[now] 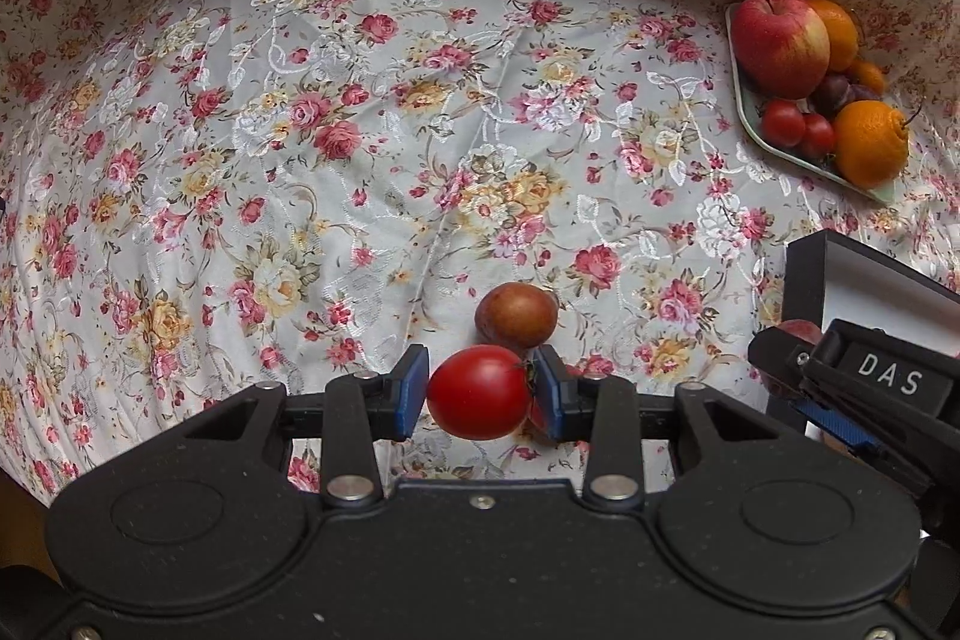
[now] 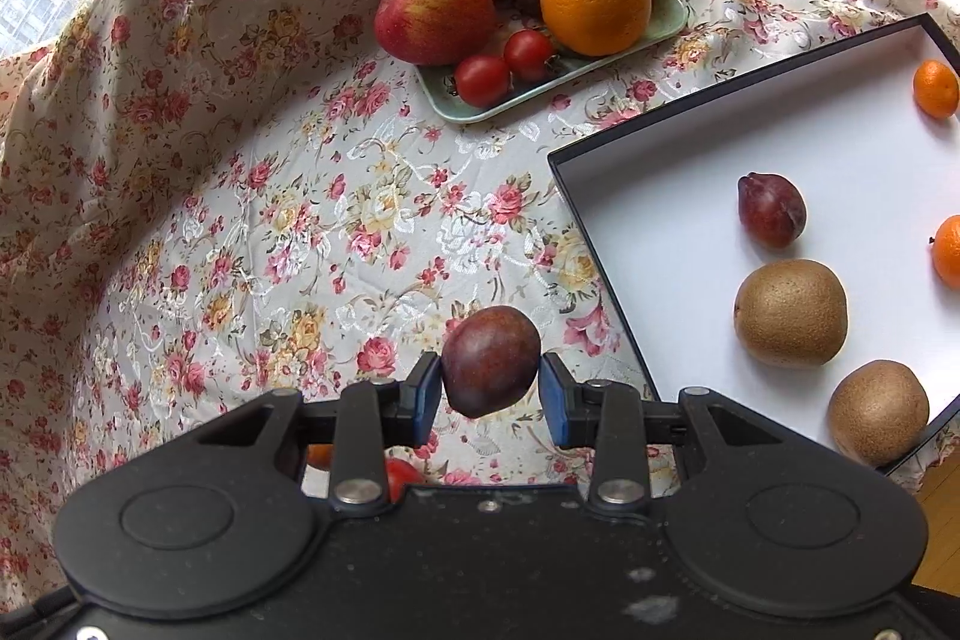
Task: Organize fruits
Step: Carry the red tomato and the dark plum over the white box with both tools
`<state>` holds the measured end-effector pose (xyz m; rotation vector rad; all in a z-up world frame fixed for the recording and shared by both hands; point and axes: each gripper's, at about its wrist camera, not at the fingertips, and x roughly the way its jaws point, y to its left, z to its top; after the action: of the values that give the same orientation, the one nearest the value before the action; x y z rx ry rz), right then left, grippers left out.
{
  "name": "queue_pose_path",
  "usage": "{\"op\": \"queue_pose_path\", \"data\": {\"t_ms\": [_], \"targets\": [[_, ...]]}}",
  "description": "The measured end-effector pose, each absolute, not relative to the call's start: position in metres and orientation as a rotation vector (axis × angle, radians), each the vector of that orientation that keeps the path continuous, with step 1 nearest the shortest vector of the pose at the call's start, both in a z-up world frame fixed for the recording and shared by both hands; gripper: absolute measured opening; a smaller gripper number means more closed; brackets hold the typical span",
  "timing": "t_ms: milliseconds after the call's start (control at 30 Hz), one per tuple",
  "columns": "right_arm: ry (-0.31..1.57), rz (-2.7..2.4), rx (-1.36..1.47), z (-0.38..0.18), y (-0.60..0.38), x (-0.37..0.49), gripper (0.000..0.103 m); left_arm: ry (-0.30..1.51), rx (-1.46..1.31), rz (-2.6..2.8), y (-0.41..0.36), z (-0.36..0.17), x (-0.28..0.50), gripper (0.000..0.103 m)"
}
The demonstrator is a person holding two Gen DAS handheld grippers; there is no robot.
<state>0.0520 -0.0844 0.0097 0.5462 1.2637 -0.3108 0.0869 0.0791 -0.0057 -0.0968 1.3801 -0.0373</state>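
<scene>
Left gripper (image 1: 483, 394) is clamped on one red tomato (image 1: 479, 392), blue pads pressing both sides, held above the floral tablecloth (image 1: 300, 129); skin is smooth and glossy, with a small dark stem scar by the right pad. Just beyond it a brownish-red plum (image 1: 517, 317) lies on the cloth. Right gripper (image 2: 489, 394) is clamped on one dark purple plum (image 2: 489, 361), matte skin with a reddish patch, held over the cloth just left of the black-rimmed white tray (image 2: 600, 232). Count in that tray, right wrist view: two kiwis (image 2: 791, 313), one red-purple plum (image 2: 771, 211), two small oranges (image 2: 935, 89), one cut off by the frame edge. The pale green plate (image 2: 468, 108) farther back holds one apple (image 2: 435, 9), two large oranges (image 2: 594, 0), two cherry tomatoes (image 2: 482, 80), at least two dark plums and one small orange, partly hidden. Only the left wrist view shows the right gripper from outside, with "DAS" lettering, in front of the tray's corner. Only the right wrist view shows the tray's contents, plus a window at upper left.
</scene>
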Motion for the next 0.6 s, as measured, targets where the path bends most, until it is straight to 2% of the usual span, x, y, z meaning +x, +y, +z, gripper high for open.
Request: {"op": "queue_pose_path", "data": {"t_ms": [600], "targets": [[1.202, -0.510, 0.658, 0.020, -0.195, 0.009, 0.037, 1.345, 0.034, -0.220, -0.044, 0.000, 0.056, 0.047]]}}
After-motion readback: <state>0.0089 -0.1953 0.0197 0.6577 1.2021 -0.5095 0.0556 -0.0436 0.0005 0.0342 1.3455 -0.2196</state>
